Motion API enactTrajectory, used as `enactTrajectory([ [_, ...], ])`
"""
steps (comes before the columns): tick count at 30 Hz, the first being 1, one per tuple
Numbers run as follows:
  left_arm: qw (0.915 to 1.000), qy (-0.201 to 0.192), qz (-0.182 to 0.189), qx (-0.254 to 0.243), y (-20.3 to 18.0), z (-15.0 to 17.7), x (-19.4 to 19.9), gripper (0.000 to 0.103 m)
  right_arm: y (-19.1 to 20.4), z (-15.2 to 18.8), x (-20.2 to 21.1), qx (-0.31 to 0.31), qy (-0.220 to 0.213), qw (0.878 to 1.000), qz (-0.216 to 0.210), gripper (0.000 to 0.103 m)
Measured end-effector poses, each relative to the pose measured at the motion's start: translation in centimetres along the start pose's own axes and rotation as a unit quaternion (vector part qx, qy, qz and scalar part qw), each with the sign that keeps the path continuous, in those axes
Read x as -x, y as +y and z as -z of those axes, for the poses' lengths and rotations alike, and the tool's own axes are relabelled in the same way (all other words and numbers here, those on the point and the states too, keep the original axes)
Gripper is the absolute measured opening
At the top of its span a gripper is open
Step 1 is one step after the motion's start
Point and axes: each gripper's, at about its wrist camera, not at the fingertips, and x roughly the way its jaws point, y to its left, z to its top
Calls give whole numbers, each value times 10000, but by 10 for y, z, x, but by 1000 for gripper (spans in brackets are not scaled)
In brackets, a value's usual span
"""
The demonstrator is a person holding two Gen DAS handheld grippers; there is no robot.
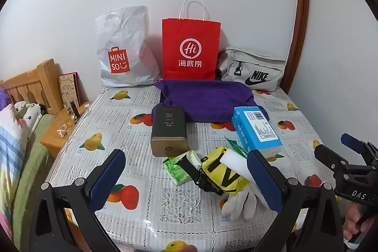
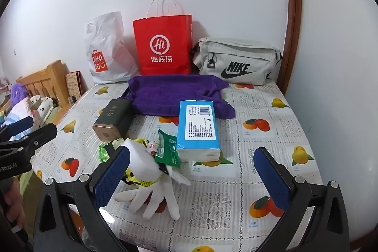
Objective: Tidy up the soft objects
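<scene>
The white plastic bag carries an orange "MINISO" logo. The red paper bag shows "Hi" in a circle with "海底捞" below. The grey waist bag says "NIKE" with the swoosh. On the right claw body I read "DAS"; on the left claw, "nRobot.AI".

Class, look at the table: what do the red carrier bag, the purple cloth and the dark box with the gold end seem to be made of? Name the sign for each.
Red carrier bag: matte paper, going by its crisp folds and stiff upright stance; white twisted handles.
Purple cloth: soft fuzzy terry, probably a towel, draped in loose folds.
Dark box: rigid, perhaps metal or coated card; its gold end has a metallic sheen.
</scene>
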Motion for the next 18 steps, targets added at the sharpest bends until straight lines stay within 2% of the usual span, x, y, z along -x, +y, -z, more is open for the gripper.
enactTrajectory([
  [5, 10000, 40, -42, -6, 0, -1, 3, 103, 0, 3, 5, -39, -8, 10000, -66, 103],
  [7, 10000, -1, -46, -12, 0, 0, 4, 103, -3, 2, 1, -45, 151, 9998, -93, 103],
  [18, 10000, 1, -84, 20, 0, -4, 14, 103, 6, 4, 11, 44, 2, 9999, -94, 103],
])
